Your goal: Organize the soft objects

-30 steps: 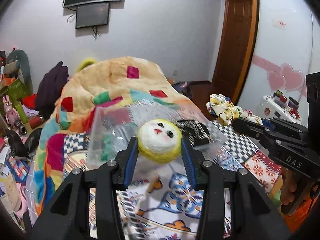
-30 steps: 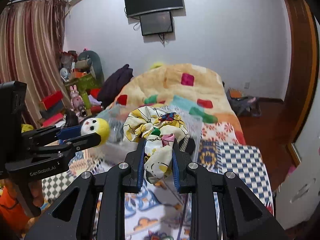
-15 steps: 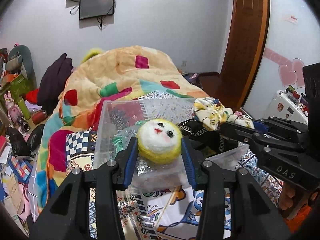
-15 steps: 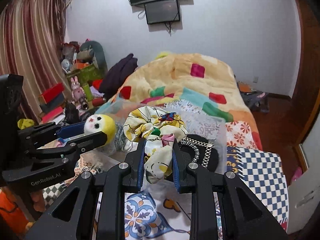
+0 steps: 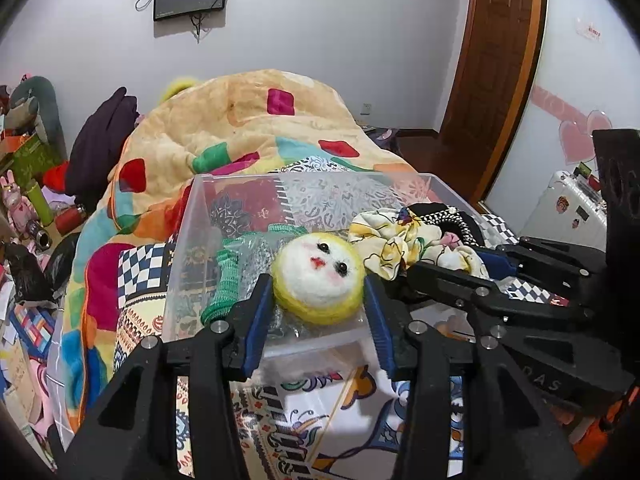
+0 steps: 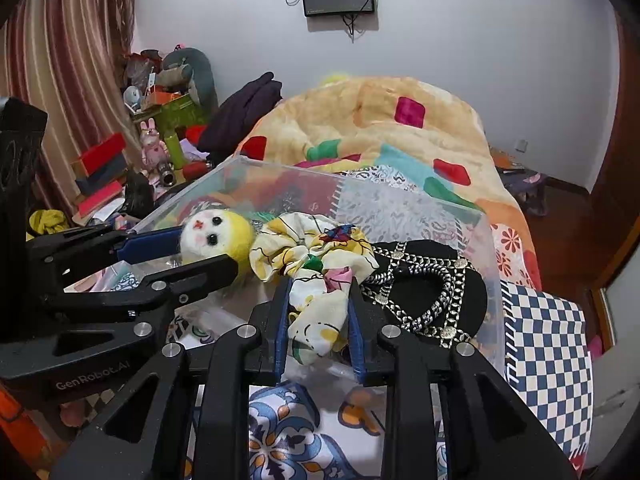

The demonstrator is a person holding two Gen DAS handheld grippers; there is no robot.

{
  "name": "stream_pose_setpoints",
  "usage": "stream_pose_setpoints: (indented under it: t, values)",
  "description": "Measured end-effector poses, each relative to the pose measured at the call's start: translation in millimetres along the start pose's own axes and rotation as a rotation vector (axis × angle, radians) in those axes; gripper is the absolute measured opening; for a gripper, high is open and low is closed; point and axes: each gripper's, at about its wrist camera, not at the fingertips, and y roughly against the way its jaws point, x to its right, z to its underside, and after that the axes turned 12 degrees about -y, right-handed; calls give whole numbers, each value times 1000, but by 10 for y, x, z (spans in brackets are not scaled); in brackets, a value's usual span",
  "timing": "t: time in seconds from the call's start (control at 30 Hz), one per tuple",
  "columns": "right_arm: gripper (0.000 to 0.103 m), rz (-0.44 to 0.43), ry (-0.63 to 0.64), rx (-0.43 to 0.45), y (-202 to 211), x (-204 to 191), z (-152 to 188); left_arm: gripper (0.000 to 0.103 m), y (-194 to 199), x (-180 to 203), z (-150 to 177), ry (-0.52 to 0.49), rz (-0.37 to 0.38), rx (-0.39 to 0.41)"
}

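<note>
My left gripper [image 5: 318, 284] is shut on a round yellow felt doll head [image 5: 319, 278] with a white face, held over the near edge of a clear plastic bin [image 5: 192, 216]. My right gripper [image 6: 319, 302] is shut on a floral cloth scrunchie [image 6: 310, 256] and holds it over the same bin [image 6: 490, 236], just right of the doll head [image 6: 216, 236]. Inside the bin lie a black item with silver chain trim [image 6: 420, 284] and a green knitted piece [image 5: 228, 276]. The left gripper also shows in the right wrist view [image 6: 208, 250].
The bin stands on a bed with patterned sheets [image 6: 548, 344]. A heaped patchwork quilt [image 5: 240, 128] lies behind it. Clutter of toys and boxes [image 6: 160, 128] fills the left side. A wooden door [image 5: 496, 60] is at the right.
Both grippers have moved forward and down toward the bin, each keeping its load. The doll head and scrunchie now hang over the bin's inside, close together.
</note>
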Motion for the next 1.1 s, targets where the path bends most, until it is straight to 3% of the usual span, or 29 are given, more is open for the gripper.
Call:
stream_pose_setpoints:
  t: [0.1,0.17,0.43,0.73,0.83,0.9,1.0,1.1]
  values:
    - [41,-12,-26,-8,33,50,-12,55,74,0,26,4,-1,8]
    - [44,-26,-42,-14,49,83,-13,57,140,-2,49,12,4,20]
    - [44,-39,-8,43,319,-1,-7,57,589,15,37,26,1,126]
    - [46,-34,25,217,1000,-137,-19,67,1221,92,-7,21,-37,291]
    - [60,-27,31,282,1204,-159,-8,75,1360,115,-12,21,-46,329]
    - [78,-13,40,321,1305,-188,14,80,1448,144,-10,11,-67,353]
    - [84,-8,36,360,1395,-201,67,96,1539,184,9,11,-95,384]
    - [88,-8,32,365,1403,-210,96,100,1602,193,40,21,-93,403]
